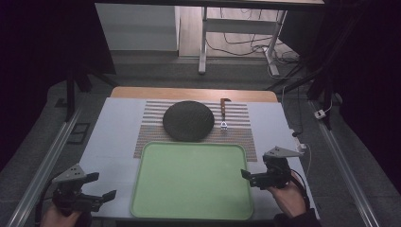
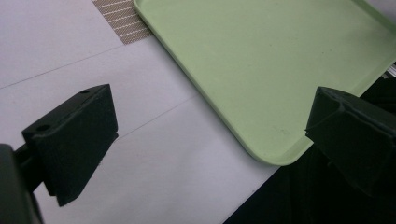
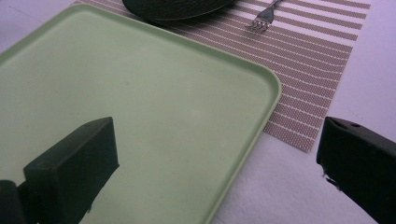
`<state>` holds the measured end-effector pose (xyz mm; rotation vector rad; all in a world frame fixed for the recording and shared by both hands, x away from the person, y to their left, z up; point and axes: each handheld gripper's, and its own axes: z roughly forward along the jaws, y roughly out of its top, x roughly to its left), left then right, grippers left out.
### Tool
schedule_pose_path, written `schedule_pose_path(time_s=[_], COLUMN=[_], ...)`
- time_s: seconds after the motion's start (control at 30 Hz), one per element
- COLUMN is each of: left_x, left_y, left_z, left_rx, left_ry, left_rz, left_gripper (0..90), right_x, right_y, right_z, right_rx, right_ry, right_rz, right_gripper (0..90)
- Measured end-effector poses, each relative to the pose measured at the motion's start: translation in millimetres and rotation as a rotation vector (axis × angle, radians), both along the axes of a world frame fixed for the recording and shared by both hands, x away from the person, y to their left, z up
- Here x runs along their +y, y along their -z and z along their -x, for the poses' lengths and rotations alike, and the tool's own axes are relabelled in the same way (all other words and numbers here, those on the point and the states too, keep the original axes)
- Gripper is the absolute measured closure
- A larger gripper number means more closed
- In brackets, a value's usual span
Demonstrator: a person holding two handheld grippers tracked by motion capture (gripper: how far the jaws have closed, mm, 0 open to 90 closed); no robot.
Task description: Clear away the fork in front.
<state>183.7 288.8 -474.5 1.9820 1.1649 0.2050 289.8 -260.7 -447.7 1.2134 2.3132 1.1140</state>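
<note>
both claws hang released, left gripper (image 1: 101, 187) off the green tray (image 1: 189, 208)'s near left corner, right gripper (image 1: 247, 177) at its right edge. beyond, dark plate (image 1: 187, 120) and fork (image 1: 223, 113) rest on the striped mat (image 1: 241, 130).

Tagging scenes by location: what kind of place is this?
Probably a lab data-collection station staged as a dining setup: a covered table with striped placemat, dark plate, fork and green tray, plus bare desk legs and loose cables behind.
</note>
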Motion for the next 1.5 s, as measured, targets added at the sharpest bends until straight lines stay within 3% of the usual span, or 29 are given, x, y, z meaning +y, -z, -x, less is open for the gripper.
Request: schedule_pose_path(time_s=[0.17, 0.37, 0.5, 0.83, 1.07, 1.5], left_x=[0.8, 0.1, 0.3, 0.3, 0.2, 0.8], left_y=[0.1, 0.2, 0.2, 0.3, 0.5, 0.6], left_z=[0.0, -0.3, -0.5, -0.7, -1.0, -1.4], left_rx=[0.000, 0.004, 0.007, 0.009, 0.012, 0.015], left_ry=[0.001, -0.001, 0.001, 0.002, 0.003, 0.002], left_rz=[0.001, 0.001, 0.002, 0.002, 0.003, 0.005], left_gripper=[2.0, 2.1, 2.1, 2.2, 2.2, 2.1], right_x=[4.3, 7.9, 10.2, 27.4, 33.7, 52.8], right_y=[0.4, 2.1, 5.6, 19.1, 22.4, 27.9], right_z=[-11.5, -29.8, -39.1, -76.8, -93.8, -123.8], right_rx=[-0.005, -0.020, -0.007, -0.004, 0.012, -0.027], right_ry=[-0.006, -0.003, 0.002, 0.021, 0.030, 0.011], right_rz=[-0.009, 0.006, 0.022, 0.130, 0.150, 0.264], right_gripper=[0.0, 0.0, 0.0, 0.0, 0.0, 0.0])
